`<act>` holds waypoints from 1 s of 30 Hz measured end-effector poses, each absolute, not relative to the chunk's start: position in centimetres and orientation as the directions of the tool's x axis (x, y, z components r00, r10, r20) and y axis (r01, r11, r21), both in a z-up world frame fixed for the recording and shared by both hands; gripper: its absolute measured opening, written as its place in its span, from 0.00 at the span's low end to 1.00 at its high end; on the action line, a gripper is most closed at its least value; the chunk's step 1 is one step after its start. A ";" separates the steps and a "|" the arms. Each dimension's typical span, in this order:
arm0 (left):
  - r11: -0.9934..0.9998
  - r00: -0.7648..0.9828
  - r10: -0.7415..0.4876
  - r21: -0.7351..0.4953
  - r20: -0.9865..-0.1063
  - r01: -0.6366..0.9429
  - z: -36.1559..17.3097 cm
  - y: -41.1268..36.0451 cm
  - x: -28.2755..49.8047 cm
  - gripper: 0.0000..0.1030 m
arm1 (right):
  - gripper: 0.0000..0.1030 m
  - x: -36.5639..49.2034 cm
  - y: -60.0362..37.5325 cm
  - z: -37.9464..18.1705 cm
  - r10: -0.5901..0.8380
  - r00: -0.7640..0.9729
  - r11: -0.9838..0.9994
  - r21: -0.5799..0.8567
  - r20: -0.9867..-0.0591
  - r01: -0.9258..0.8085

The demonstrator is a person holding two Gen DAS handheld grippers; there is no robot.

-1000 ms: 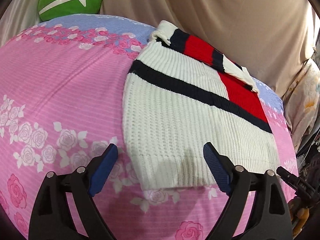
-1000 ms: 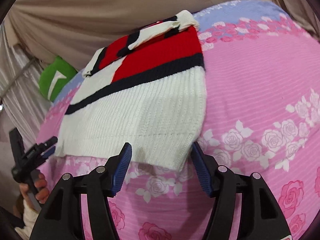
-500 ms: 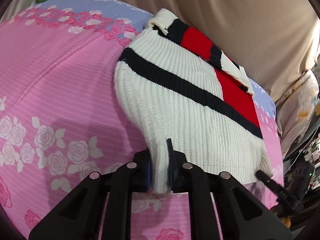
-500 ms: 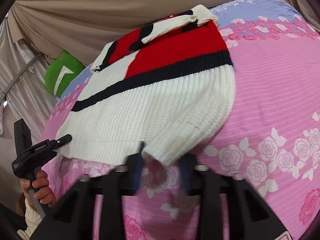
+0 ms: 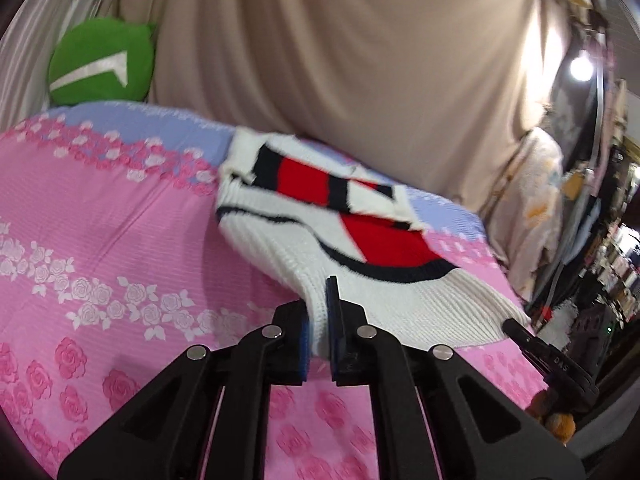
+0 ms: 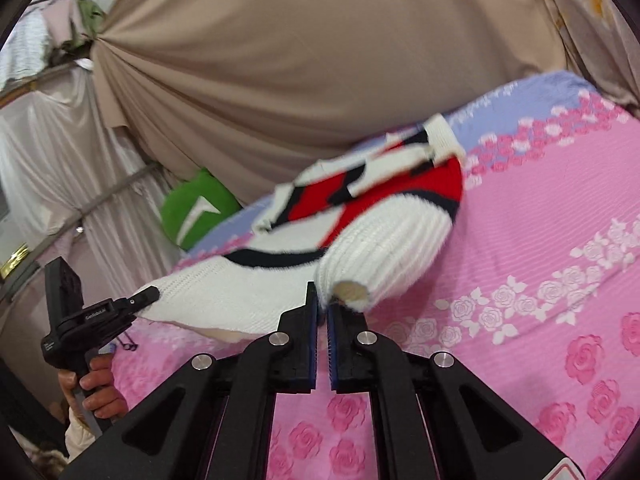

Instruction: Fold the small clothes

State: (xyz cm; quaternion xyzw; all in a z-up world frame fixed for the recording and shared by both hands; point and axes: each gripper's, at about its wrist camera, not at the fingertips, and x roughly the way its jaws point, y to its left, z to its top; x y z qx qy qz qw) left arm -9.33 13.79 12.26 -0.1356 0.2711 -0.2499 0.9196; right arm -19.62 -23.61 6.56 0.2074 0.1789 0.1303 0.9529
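Sweater hem is lifted from the near edge of the bed, to fold toward the far edge.

The pink bed cover (image 5: pixel 120 216) carries the knit sweater (image 5: pixel 384 240); its collar end lies at the far edge. The left gripper (image 5: pixel 318 320) and the right gripper (image 6: pixel 322 312) each pinch one hem corner, jaws pressed together on the knit.

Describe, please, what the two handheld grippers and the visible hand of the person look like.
Each gripper, left gripper and right gripper, is a matte black plastic frame of angular struts with triangular cut-outs, silver round pivot bolts and blue ribbed pads. Seen from the right wrist, the left one carries small white lettering on its black handle. The hand on that handle shows a cream sleeve cuff.
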 end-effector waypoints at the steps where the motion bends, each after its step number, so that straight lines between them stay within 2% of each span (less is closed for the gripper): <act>1: 0.828 0.727 -0.549 -0.386 -0.412 0.406 12.5 14.0 -10.5 0.05 | 0.04 -20.7 -23.7 6.8 0.330 0.907 0.878 0.437 -0.262 -0.193; 8: 0.740 0.723 -0.657 -0.365 -0.213 0.565 14.7 16.3 -20.1 0.05 | 0.04 -31.0 -24.7 8.2 0.425 0.905 0.831 0.410 -0.030 -0.376; 16: 0.719 0.738 -0.665 -0.358 -0.110 0.595 17.5 17.3 -23.3 0.05 | 0.04 -34.2 -24.2 11.9 0.413 0.908 0.849 0.334 0.063 -0.409; 19: 0.737 0.752 -0.648 -0.347 -0.121 0.580 18.6 16.7 -19.9 0.06 | 0.04 -31.3 -24.9 13.3 0.409 0.909 0.849 0.332 0.081 -0.411; 22: 0.775 0.772 -0.614 -0.313 -0.165 0.549 18.9 15.6 -15.2 0.06 | 0.04 -26.0 -25.3 14.5 0.373 0.926 0.873 0.315 0.057 -0.371; 26: 0.822 0.778 -0.555 -0.334 -0.294 0.460 17.6 12.9 -5.7 0.06 | 0.04 -17.1 -26.1 14.9 0.338 0.941 0.884 0.352 -0.028 -0.308; 30: 0.887 0.801 -0.455 -0.280 -0.388 0.368 15.4 10.6 1.8 0.06 | 0.03 -8.9 -27.4 14.4 0.307 0.942 0.885 0.403 -0.132 -0.232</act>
